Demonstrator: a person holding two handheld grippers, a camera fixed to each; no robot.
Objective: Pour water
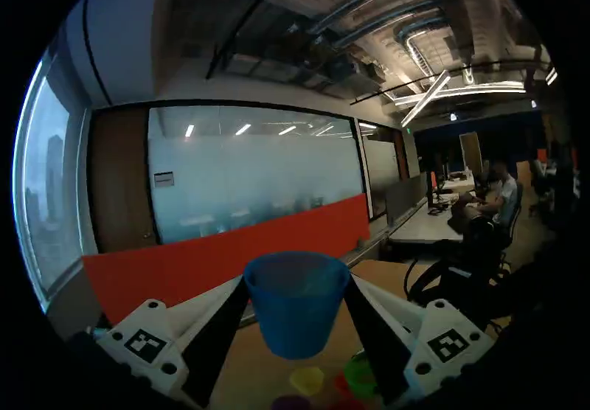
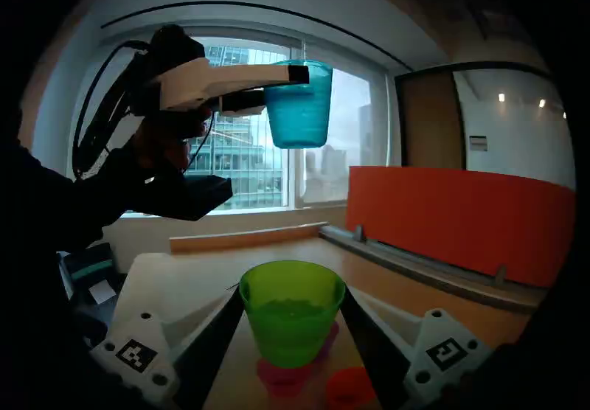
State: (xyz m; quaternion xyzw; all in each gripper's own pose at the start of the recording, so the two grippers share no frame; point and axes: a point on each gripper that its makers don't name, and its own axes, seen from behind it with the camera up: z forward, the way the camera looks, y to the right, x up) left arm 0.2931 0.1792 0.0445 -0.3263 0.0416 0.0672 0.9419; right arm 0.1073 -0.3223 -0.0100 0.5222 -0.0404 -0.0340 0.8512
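Spillage was the risk: the left hand-held gripper point(image 1: 296, 292) was clamped on the blue cup point(image 1: 296, 318), upright and well above the green cup point(image 2: 293, 314). The right hand-held gripper point(image 2: 293, 296) clasped that one low over the worktop point(image 2: 188, 277). Water tipped from that height could have splashed or missed.

The translucent blue plastic cup point(image 1: 296, 314) sits upright between the fingers of the left tool point(image 1: 296, 285), high above the wooden desk point(image 2: 184, 277). Lower down, the translucent green plastic cup point(image 2: 293, 310) sits between the fingers of the right tool point(image 2: 292, 292), which touch its two sides. A round pink plastic piece point(image 2: 276, 379) lies under it, with a small red plastic cup point(image 2: 349, 389) just to its right. An orange partition panel point(image 2: 457, 218) runs along the desk's right edge, and a large glass window point(image 2: 243, 167) stands behind the desk.
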